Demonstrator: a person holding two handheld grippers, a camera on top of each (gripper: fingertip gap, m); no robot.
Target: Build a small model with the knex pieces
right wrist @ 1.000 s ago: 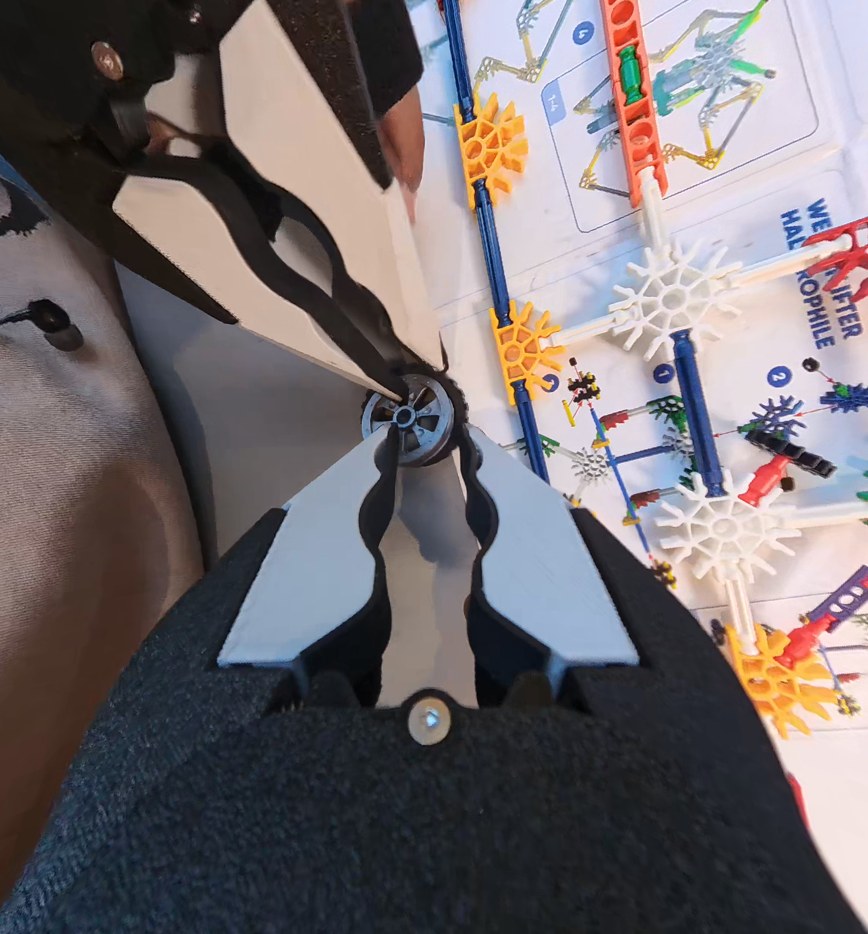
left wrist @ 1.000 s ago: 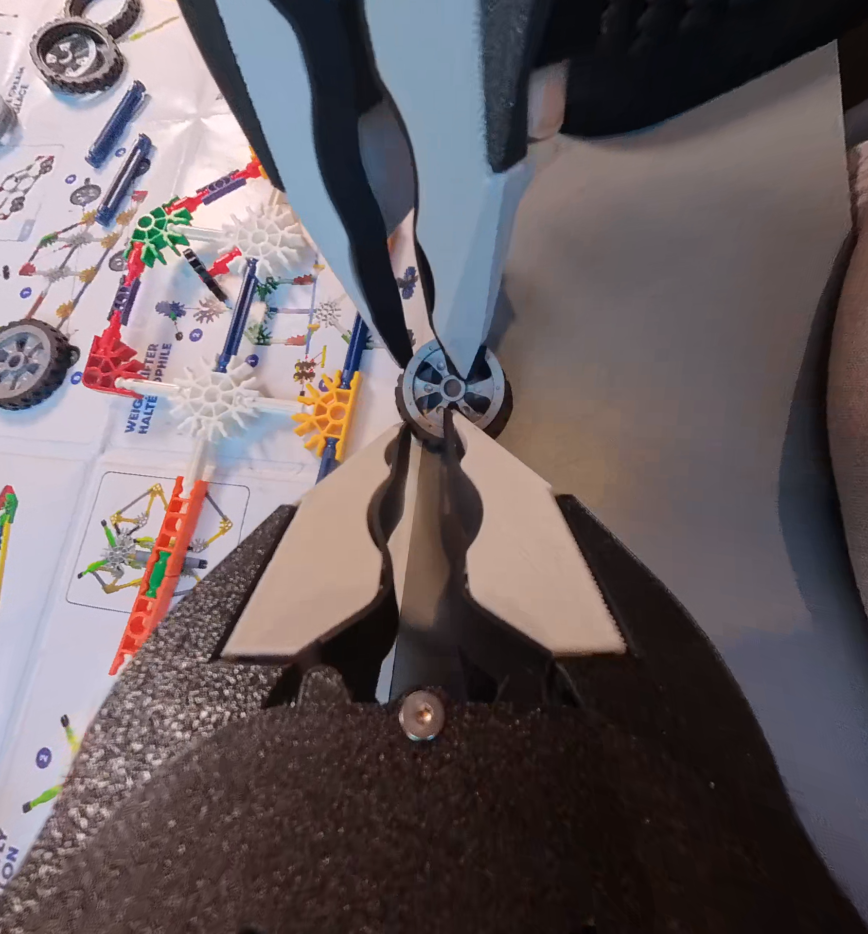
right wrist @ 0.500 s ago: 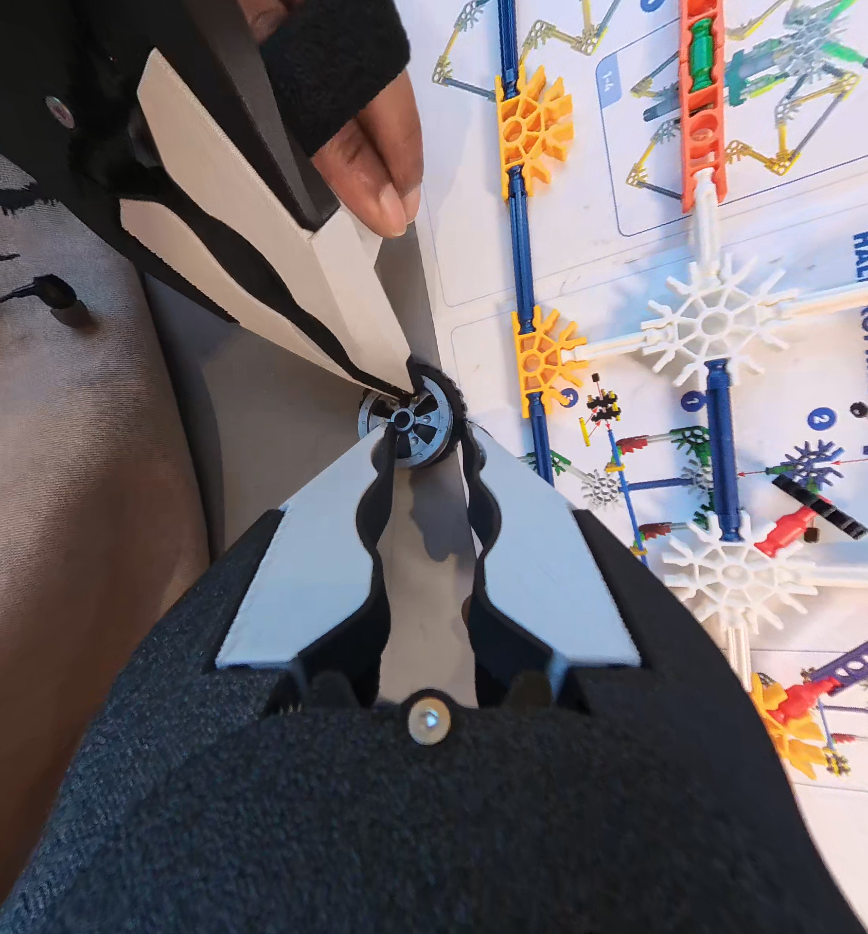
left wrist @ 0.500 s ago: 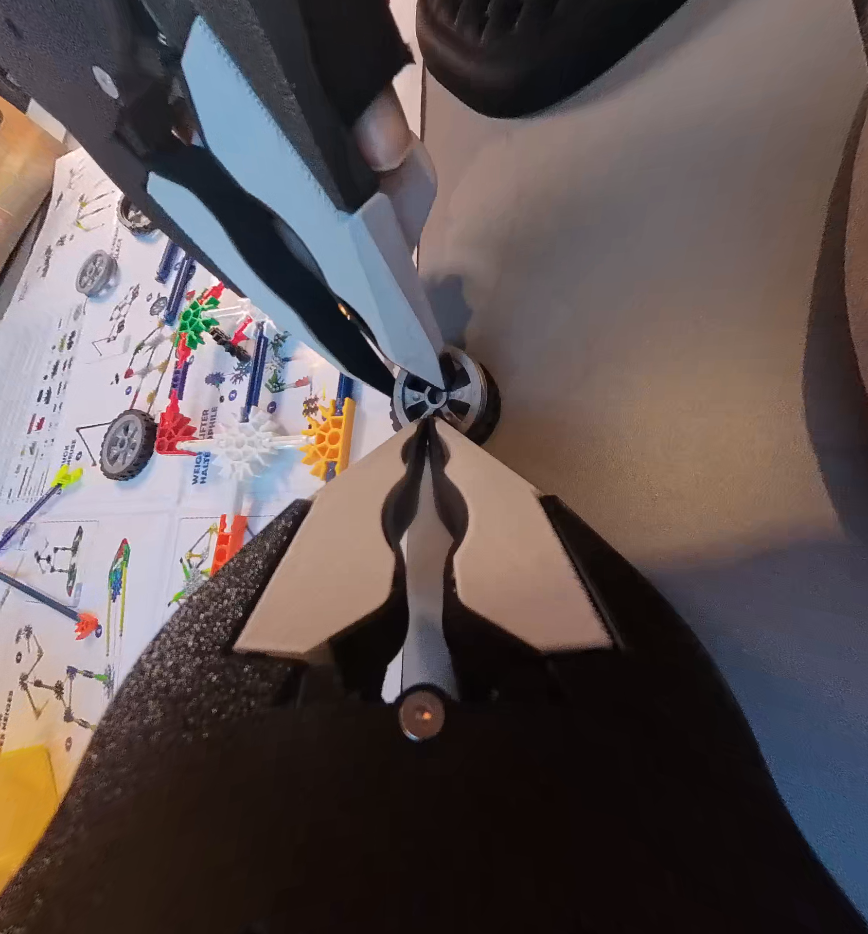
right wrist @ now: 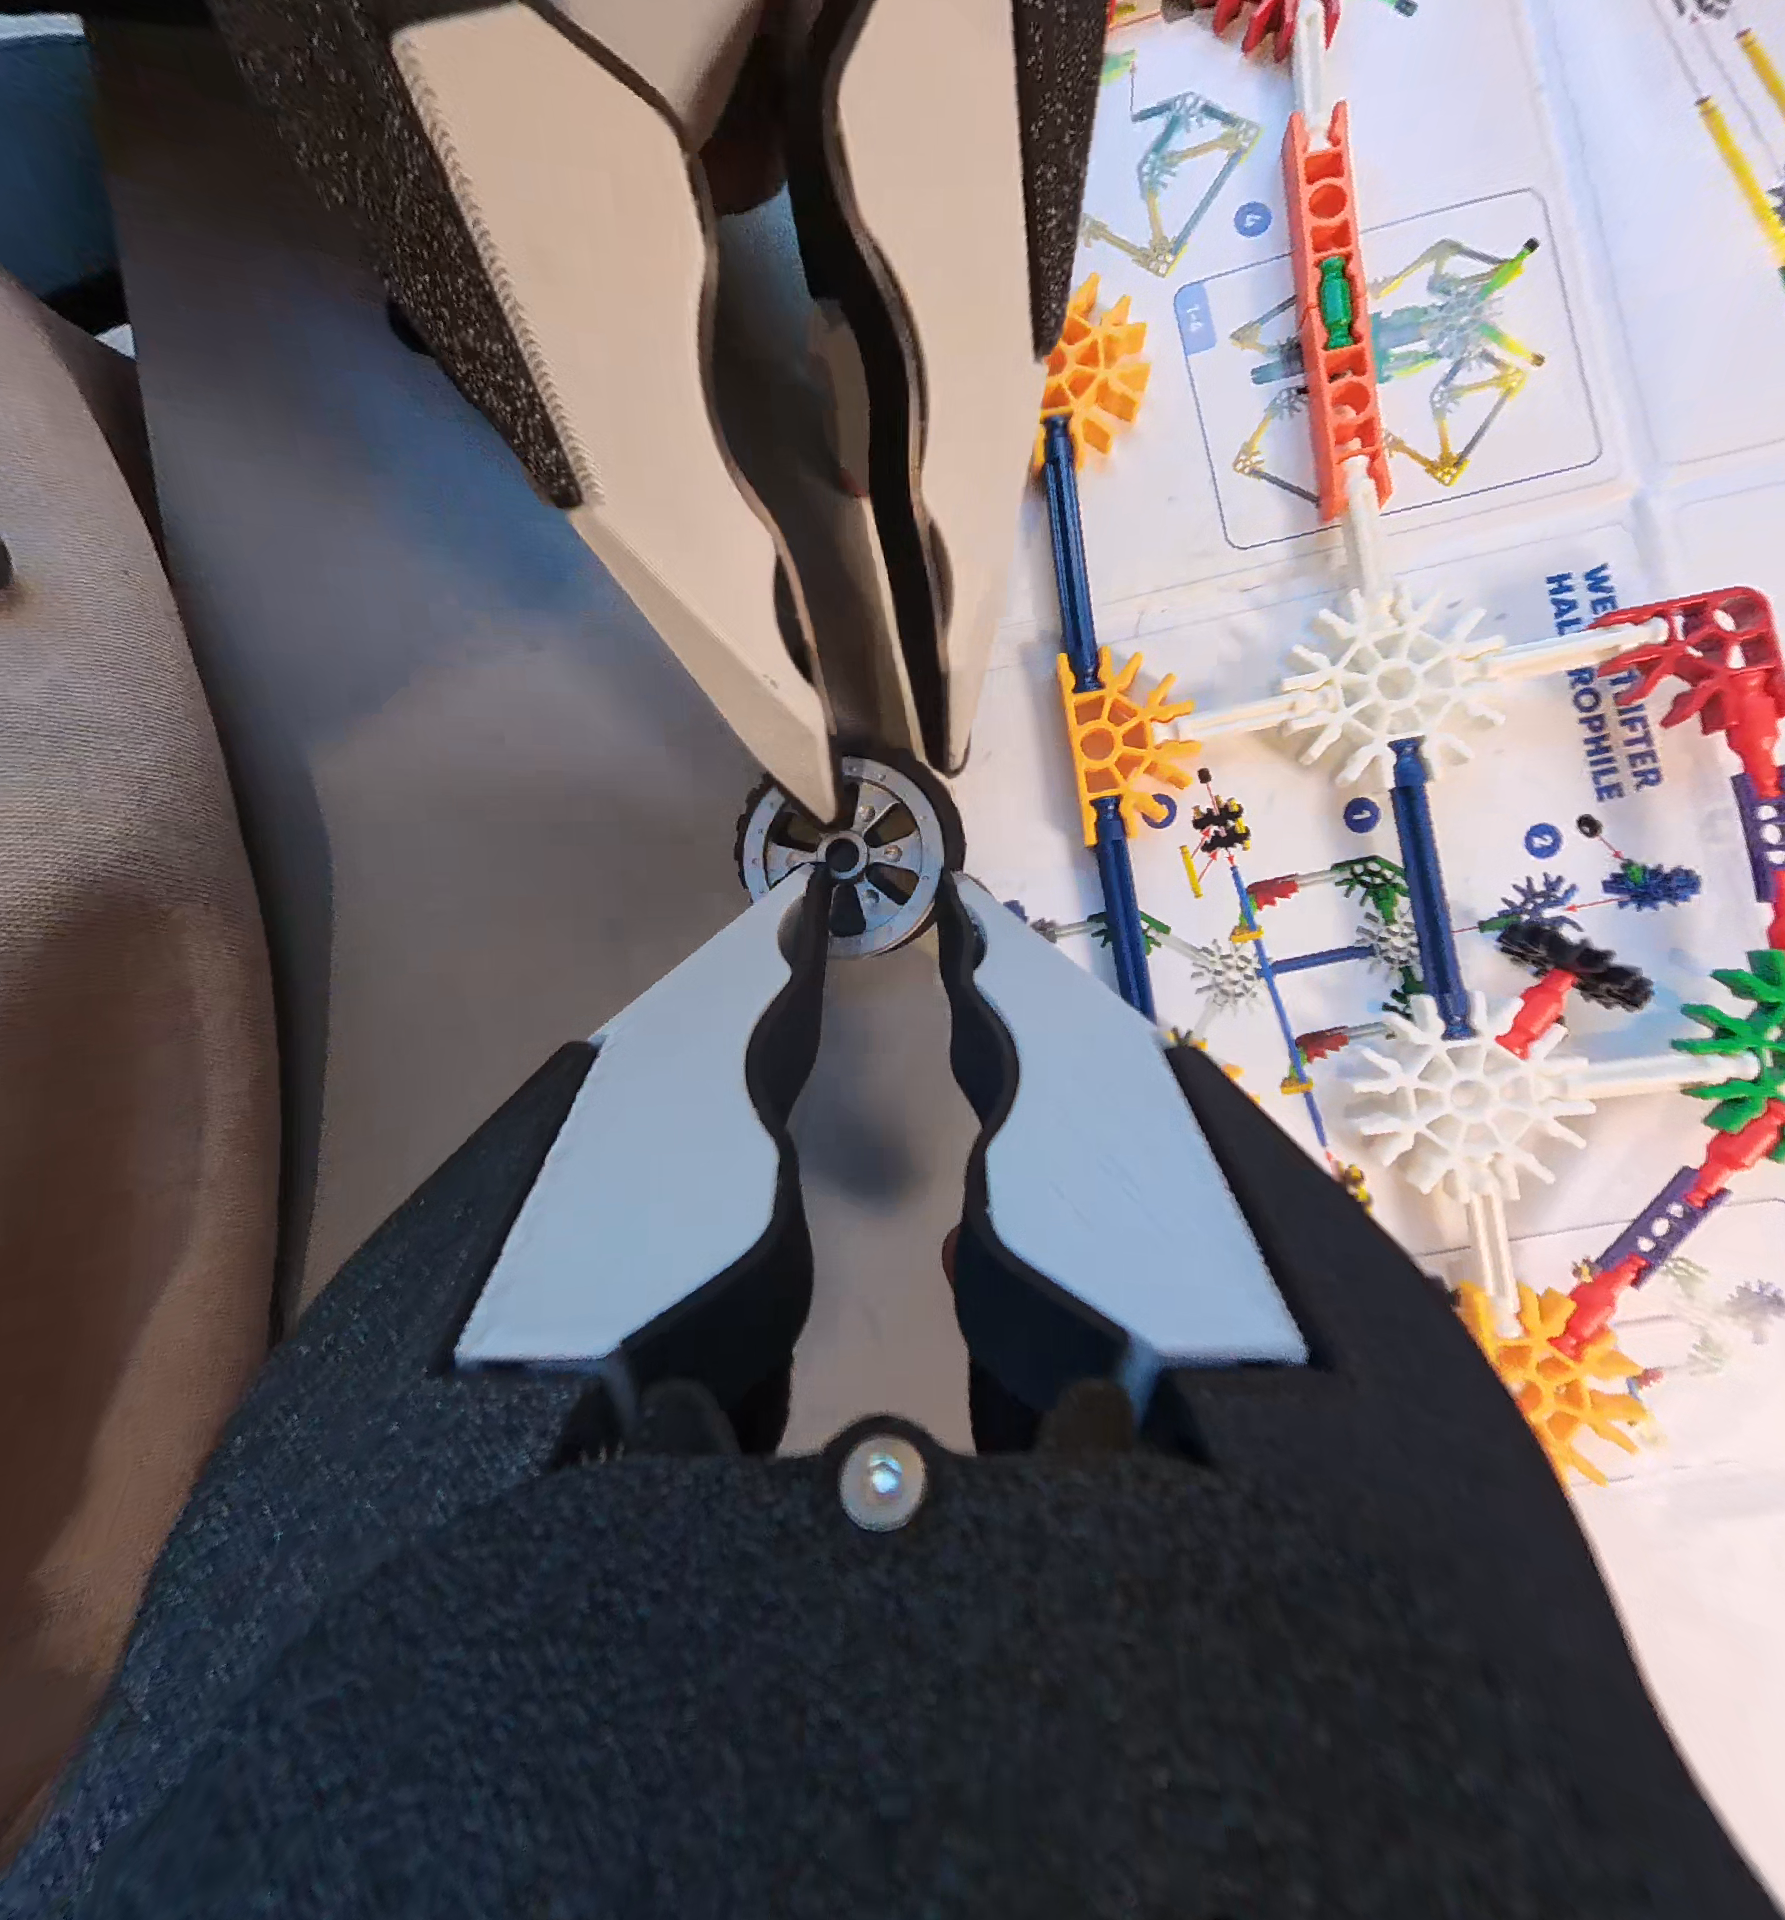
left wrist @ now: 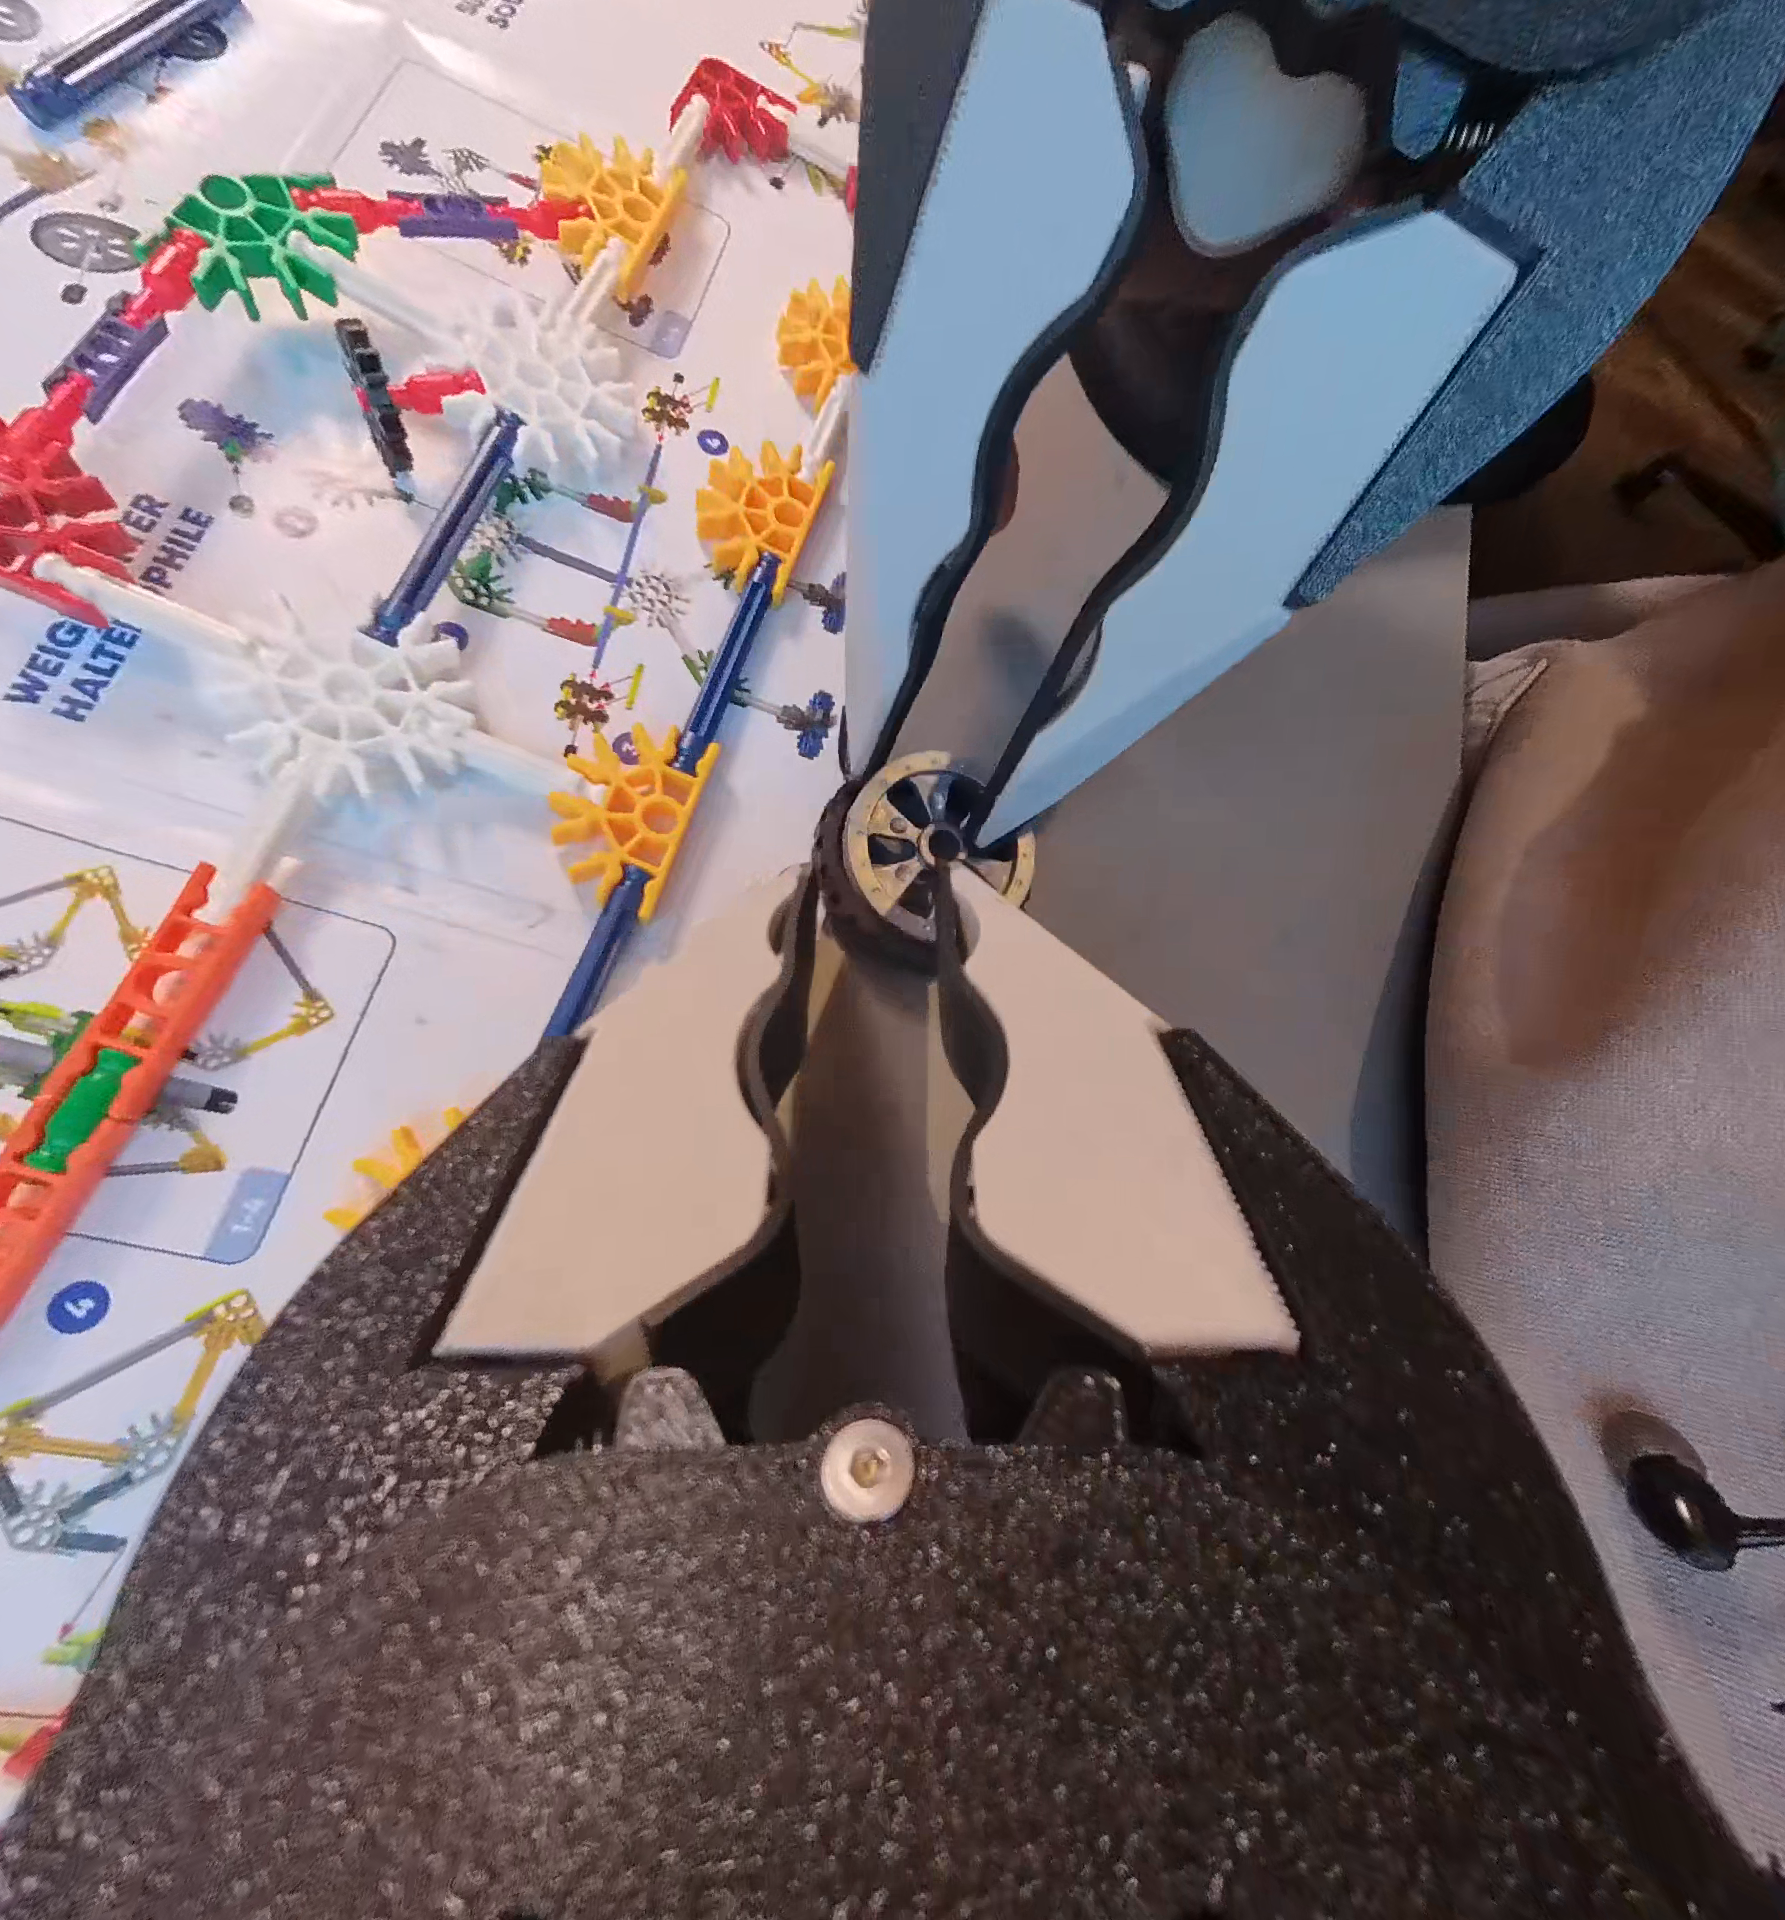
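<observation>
A small toy wheel with a grey spoked hub and a black tyre hangs between both grippers above a grey surface. My left gripper, with pale fingers, comes from below in the left wrist view and is shut on the wheel's lower edge. My right gripper, with light blue fingers, meets it from above. In the right wrist view the right gripper is shut on the wheel from below. The left gripper pinches it from above.
A white instruction sheet lies beside the grippers and carries a flat frame of rods and connectors: white connectors, yellow connectors, blue rods and an orange piece. A person's beige clothing borders the grey surface.
The left gripper's jaws have spread from almost closed to a wider hold on the wheel. Both grippers have turned to face each other more squarely. The wheel stays between them.
</observation>
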